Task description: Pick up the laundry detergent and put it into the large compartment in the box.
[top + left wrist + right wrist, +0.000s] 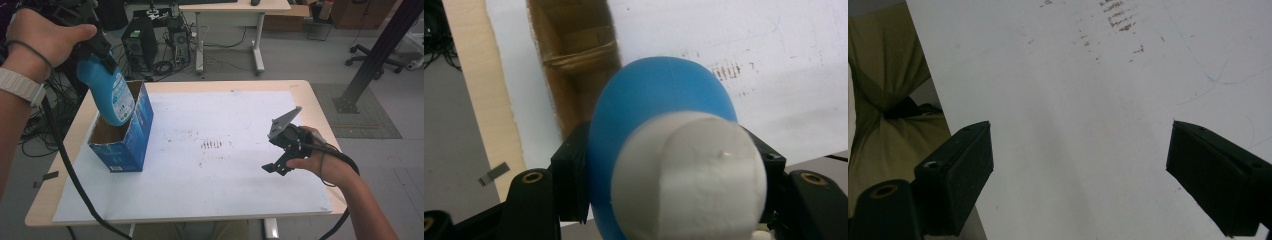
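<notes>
The left gripper clamps the blue bottle, its base inside the box. The right gripper hangs wide open, empty, over the white sheet.

We see even, soft indoor light in the high view, with only faint shadows on the white sheet over the table and no hard glare. In the left gripper view the blue bottle and its white cap sit blurred, too near to focus. The right gripper view looks dimmer and greyer, its black jaws soft-edged.
</notes>
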The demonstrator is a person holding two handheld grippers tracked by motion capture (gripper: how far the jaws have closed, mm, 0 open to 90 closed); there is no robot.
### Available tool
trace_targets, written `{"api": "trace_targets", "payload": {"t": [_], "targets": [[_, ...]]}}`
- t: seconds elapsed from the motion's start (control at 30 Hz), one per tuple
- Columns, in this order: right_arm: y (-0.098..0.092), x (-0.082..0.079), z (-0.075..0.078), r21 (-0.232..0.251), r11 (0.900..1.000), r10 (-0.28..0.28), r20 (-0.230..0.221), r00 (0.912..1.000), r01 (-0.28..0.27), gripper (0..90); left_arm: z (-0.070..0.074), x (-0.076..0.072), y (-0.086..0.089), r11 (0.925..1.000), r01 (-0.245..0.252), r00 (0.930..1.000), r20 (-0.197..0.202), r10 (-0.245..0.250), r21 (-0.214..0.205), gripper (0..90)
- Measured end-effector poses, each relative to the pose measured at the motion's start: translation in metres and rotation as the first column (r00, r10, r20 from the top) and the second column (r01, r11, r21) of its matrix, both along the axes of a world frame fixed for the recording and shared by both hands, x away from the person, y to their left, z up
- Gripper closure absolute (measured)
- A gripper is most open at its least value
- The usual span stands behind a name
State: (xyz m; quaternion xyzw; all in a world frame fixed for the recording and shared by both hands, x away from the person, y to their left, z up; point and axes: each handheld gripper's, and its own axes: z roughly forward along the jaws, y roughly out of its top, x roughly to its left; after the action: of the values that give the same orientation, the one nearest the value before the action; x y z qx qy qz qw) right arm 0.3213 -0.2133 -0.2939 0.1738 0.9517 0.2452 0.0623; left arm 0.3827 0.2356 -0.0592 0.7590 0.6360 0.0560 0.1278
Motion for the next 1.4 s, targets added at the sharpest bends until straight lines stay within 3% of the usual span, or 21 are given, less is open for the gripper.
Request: {"api": "trace_targets", "payload": {"t": [0.4, 0.93, 1.4], "targets": [[-0.003, 0.000, -0.001, 0.001, 1.0000, -0.007, -0.004, 1.0000, 0.007, 11.4, -0.011, 0.008, 0.014, 0.9975, -0.066, 0.9978, 0.010, 0.066, 0.025, 37.5], [-0.007, -0.001, -0.002, 0.003, 0.9999, -0.015, -0.005, 0.9999, 0.015, 11.5, -0.034, 0.016, 0.026, 0.9947, -0.092, 0.9957, 0.002, 0.092, 0.046, 37.4], [-0.009, -0.001, -0.005, 0.001, 0.9998, -0.020, -0.011, 0.9997, 0.020, 11.5, -0.066, 0.023, 0.031, 0.9947, -0.096, 0.9950, -0.023, 0.097, 0.037, 37.5]]}}
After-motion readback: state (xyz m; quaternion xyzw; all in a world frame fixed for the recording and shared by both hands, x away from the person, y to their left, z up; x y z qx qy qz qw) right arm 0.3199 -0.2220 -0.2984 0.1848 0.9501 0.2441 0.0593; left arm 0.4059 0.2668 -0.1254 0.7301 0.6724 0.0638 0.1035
